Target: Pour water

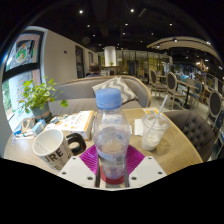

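A clear plastic water bottle [110,130] with a blue cap stands upright between my gripper's [111,165] magenta pads [88,160], and both fingers press on its lower body. It looks lifted just above the round wooden table [180,150]. A white mug [48,148] with dark print stands to the left of the fingers. Right of the bottle is a clear glass [153,130] with white straws in it.
A black coiled item [76,143] lies beside the mug. A potted green plant [38,98] stands at the table's far left, with an open book [75,122] near it. A grey sofa [120,92] and café chairs [170,85] lie beyond the table.
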A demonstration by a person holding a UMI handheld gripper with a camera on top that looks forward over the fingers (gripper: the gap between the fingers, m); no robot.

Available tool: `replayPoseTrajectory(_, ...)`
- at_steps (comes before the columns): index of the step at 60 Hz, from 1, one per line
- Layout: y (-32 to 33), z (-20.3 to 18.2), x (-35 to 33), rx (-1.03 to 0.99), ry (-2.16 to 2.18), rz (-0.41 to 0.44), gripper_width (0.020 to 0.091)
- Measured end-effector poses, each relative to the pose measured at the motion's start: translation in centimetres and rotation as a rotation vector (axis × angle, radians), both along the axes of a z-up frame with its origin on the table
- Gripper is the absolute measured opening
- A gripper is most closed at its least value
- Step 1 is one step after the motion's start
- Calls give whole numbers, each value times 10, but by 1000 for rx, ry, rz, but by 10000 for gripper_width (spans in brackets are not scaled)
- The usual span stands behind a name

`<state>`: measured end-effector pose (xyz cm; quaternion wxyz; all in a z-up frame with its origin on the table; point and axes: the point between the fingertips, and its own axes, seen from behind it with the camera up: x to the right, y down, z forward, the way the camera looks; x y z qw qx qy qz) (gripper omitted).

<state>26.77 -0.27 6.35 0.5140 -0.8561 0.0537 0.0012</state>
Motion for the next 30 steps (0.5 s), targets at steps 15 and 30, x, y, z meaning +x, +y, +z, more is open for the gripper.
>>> replayPoseTrajectory(15, 0, 1, 3, 12, -4, -42, 499)
replayPoseTrajectory(30, -48, 14, 8, -105, -19, -99, 857)
